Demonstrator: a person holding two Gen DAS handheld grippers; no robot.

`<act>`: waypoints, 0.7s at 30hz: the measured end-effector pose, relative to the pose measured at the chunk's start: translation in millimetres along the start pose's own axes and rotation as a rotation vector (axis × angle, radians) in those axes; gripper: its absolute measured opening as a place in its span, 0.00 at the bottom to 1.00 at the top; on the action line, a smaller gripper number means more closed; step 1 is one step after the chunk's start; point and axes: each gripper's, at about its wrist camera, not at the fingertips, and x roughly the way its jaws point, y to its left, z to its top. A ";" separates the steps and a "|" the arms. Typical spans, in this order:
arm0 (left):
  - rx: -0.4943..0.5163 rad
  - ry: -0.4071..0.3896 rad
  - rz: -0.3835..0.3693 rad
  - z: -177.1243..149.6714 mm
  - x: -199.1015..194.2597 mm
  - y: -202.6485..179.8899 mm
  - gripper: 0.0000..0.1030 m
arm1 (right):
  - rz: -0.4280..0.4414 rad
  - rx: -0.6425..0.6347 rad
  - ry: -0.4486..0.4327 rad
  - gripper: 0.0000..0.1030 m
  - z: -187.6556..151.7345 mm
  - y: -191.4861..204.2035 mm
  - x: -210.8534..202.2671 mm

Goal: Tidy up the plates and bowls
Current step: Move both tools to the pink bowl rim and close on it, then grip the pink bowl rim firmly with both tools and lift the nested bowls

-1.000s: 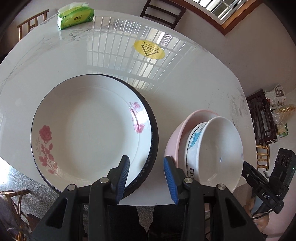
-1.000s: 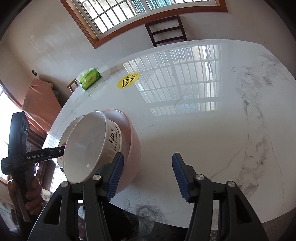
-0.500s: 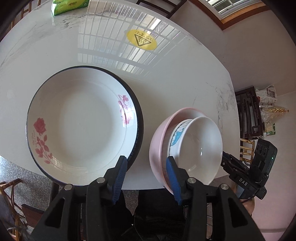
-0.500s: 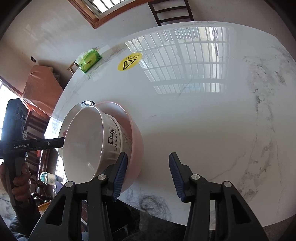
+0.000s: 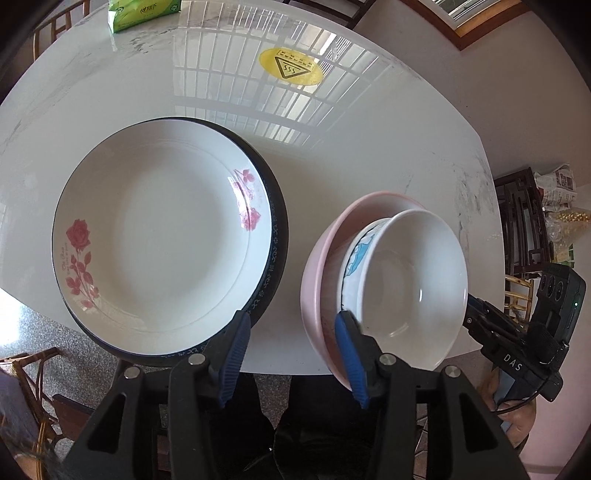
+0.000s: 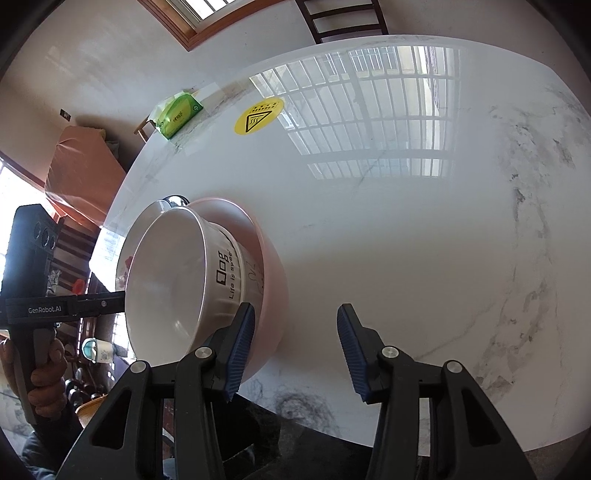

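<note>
You are holding both pairs of jaws spread and gripping nothing: your left gripper point(image 5: 291, 350) is hovering between the rose-patterned white ceramic plate point(image 5: 159, 232), stacked on a dark-rimmed plate point(image 5: 275, 236), and the white printed bowl point(image 5: 410, 291) nested in the pink bowl point(image 5: 314, 266) at the marble table's point(image 5: 110, 92) near edge. Your right gripper point(image 6: 293, 339) is sitting just beside those bowls. They are probably stiff, glazed, slippery and breakable, so pinch the rim.

Plate point(image 5: 159, 236) on table point(image 5: 369, 147) left, 2 nested bowls point(image 5: 388, 288) right, tissue pack point(image 5: 144, 13) behind
</note>
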 end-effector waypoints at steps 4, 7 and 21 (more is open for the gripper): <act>0.019 -0.023 0.024 -1.8 -0.1 -3.3 0.51 | -0.011 -0.013 0.024 0.43 4.0 1.5 1.8; -0.024 -0.029 0.003 -2.9 -0.1 2.8 0.51 | -0.004 -0.009 0.055 0.40 8.0 -0.4 5.3; -0.129 -0.032 -0.053 -5.7 -3.6 2.0 0.22 | -0.065 -0.104 0.163 0.18 18.7 19.9 14.0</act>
